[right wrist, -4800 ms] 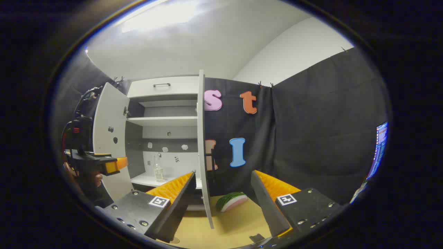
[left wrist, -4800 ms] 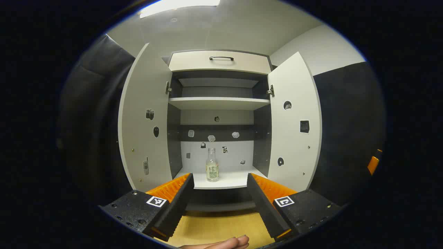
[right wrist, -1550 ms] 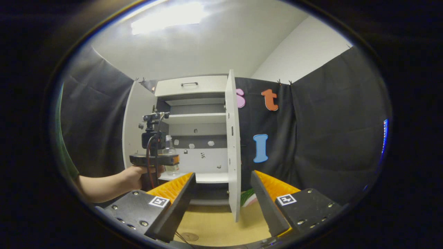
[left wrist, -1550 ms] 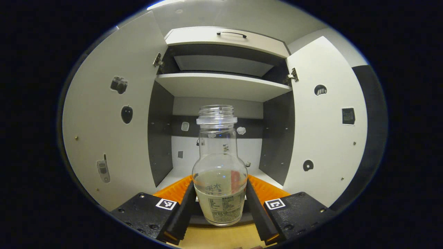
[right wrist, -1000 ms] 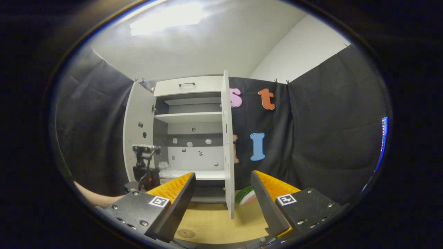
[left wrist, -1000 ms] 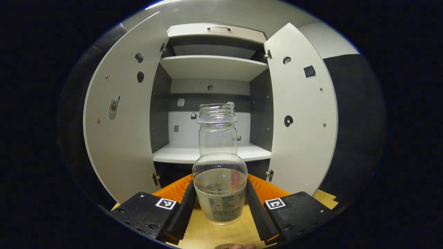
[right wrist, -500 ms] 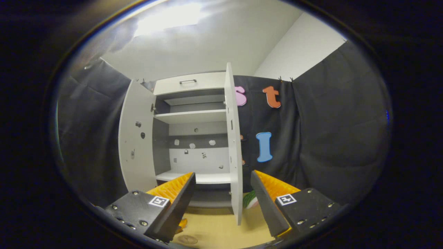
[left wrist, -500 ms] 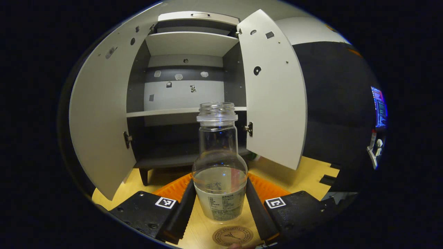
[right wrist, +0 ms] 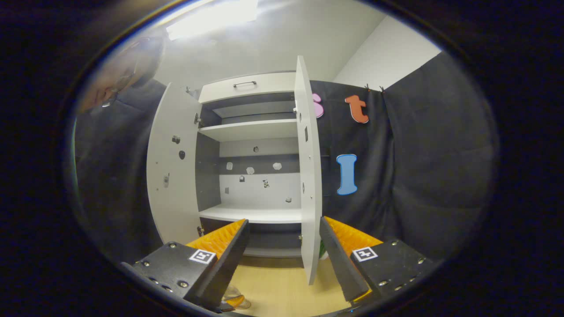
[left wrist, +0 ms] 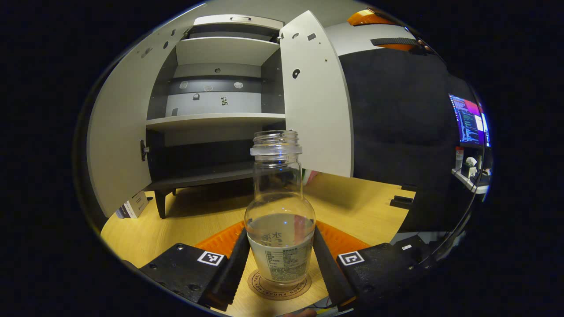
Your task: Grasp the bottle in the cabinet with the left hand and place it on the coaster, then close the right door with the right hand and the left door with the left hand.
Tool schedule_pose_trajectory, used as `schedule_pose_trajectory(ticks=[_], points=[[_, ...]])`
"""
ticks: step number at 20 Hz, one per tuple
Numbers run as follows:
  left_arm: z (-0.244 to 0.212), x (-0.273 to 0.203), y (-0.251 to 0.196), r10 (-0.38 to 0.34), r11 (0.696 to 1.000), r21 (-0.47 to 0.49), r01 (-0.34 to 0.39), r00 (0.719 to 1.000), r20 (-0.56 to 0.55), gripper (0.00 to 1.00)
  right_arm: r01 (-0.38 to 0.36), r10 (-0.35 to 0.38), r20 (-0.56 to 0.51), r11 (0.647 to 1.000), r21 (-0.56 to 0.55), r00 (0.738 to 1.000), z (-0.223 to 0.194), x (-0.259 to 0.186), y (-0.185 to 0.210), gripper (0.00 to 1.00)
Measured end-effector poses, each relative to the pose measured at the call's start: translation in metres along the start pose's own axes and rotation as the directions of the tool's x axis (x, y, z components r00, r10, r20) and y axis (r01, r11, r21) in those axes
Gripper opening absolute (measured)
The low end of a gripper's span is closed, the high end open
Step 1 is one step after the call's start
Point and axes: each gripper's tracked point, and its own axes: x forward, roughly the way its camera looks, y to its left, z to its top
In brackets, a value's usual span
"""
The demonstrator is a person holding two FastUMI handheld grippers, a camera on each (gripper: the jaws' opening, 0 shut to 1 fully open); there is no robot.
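The left gripper (left wrist: pixel 280 259), clamped on the bottle (left wrist: pixel 279 220), has brought it from the cabinet (left wrist: pixel 211 119) down over the coaster (left wrist: pixel 279 288); the right gripper (right wrist: pixel 282 246) gapes empty.

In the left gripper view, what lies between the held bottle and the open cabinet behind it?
Bare wooden tabletop; nothing stands between the bottle, clamped in the left gripper over the coaster, and the cabinet.

I've pulled the bottle (left wrist: pixel 280 229) out of the cabinet (left wrist: pixel 211 121) w/ the left gripper (left wrist: pixel 280 264), both fingers clamped on its body since approx 1.6 s ago. It's come down over the table (left wrist: pixel 176 220); its base now sits on or just above the coaster (left wrist: pixel 279 288), can't tell which. My right gripper (right wrist: pixel 282 246), fingers spread, has moved closer to the right door (right wrist: pixel 308 176), whose edge now stands between them.
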Motion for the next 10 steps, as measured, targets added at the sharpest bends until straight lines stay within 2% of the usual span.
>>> schedule_pose_trajectory(ticks=[1,2,4,6,7,10], points=[[-0.004,-0.001,0.001,-0.006,1.0,-0.006,0.006,1.0,-0.003,0.79,0.004,-0.004,-0.005,1.0,0.007,1.0,-0.003,-0.001,-0.002,0.94],[-0.011,0.0,0.001,-0.008,1.0,-0.02,0.008,1.0,-0.014,0.79,0.01,-0.01,-0.009,1.0,0.01,1.0,-0.005,-0.003,-0.005,0.97],[-0.033,-0.002,-0.003,-0.029,0.999,-0.042,0.025,0.994,-0.101,0.8,0.034,-0.034,-0.02,0.999,0.019,0.999,-0.009,-0.006,-0.013,0.97],[-0.017,0.001,-0.004,-0.038,0.999,-0.023,0.037,0.998,-0.045,0.82,0.045,-0.044,-0.028,0.998,0.035,0.999,-0.009,-0.01,-0.016,0.97],[-0.017,0.003,-0.002,-0.044,0.999,-0.008,0.044,0.998,-0.047,0.81,0.048,-0.047,-0.025,0.998,0.035,0.999,-0.008,-0.011,-0.017,0.94],[-0.017,0.001,-0.003,-0.06,0.998,0.029,0.062,0.996,-0.071,0.82,0.06,-0.059,-0.017,0.998,0.029,0.998,-0.001,-0.014,-0.026,0.97]])
